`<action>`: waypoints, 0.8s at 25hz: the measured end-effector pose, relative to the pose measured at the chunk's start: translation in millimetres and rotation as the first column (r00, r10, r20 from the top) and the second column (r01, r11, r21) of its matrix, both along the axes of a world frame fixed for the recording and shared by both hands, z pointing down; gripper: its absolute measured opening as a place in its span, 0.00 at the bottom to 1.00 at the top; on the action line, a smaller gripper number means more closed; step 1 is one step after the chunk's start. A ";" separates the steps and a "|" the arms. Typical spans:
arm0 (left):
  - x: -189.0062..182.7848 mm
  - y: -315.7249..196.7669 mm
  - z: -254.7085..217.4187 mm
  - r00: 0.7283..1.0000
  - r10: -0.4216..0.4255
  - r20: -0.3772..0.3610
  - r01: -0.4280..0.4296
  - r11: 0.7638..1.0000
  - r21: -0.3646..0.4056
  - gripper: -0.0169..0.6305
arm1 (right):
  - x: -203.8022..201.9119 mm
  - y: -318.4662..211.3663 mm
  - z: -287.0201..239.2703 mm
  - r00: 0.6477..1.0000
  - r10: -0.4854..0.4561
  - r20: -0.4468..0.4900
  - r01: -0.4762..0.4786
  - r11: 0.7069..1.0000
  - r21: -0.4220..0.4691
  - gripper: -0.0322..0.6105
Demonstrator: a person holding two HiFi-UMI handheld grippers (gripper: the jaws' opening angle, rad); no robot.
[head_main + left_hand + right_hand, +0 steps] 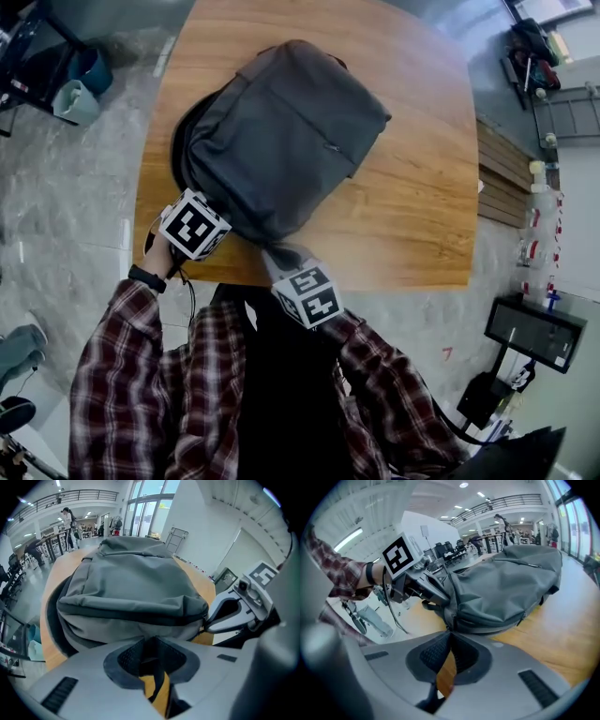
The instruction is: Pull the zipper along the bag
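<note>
bag zipper [489, 622] pinched in right hand-held gripper [448, 632]

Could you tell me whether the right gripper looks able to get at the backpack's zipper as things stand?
Probably yes: the right gripper sits at the backpack's near corner, jaws together right at the end of the zipper, nothing in between. Whether they pinch the pull I cannot tell.

The backpack [281, 131] fills the left of the table [422, 206]; right side open.
</note>
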State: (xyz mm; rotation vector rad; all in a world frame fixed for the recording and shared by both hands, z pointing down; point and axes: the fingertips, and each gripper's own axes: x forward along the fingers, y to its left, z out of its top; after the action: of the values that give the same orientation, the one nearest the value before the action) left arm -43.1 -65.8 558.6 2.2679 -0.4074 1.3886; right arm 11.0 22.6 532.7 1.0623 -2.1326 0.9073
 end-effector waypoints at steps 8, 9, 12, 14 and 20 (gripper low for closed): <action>-0.8 -0.3 2.2 1.000 0.008 0.003 -0.008 1.000 0.003 0.14 | 59.3 4.0 3.2 0.956 -0.292 -0.027 0.292 0.956 0.021 0.06; -3.2 -2.0 1.7 1.000 -0.008 -0.005 0.008 1.000 -0.006 0.14 | 68.3 5.4 5.4 0.959 -0.284 0.003 0.284 0.959 -0.004 0.06; -5.7 -4.1 -7.8 0.996 -0.074 -0.057 0.070 0.996 -0.063 0.14 | 76.1 10.6 -1.6 0.962 -0.236 0.135 0.242 0.970 -0.036 0.06; -3.5 -0.4 -18.2 0.996 -0.054 -0.067 0.049 0.997 -0.065 0.14 | 60.9 13.0 -6.3 0.953 -0.258 0.160 0.265 0.964 -0.020 0.07; 34.5 27.0 -71.1 0.969 -0.069 -0.237 0.039 0.990 -0.132 0.14 | 14.0 6.1 20.5 0.962 -0.201 0.184 0.215 0.975 -0.061 0.22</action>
State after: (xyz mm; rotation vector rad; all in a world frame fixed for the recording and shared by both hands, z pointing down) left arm -8.6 -38.9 487.5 2.2675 -0.2901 1.0635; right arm 25.0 28.8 553.2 0.7235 -2.2799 1.0071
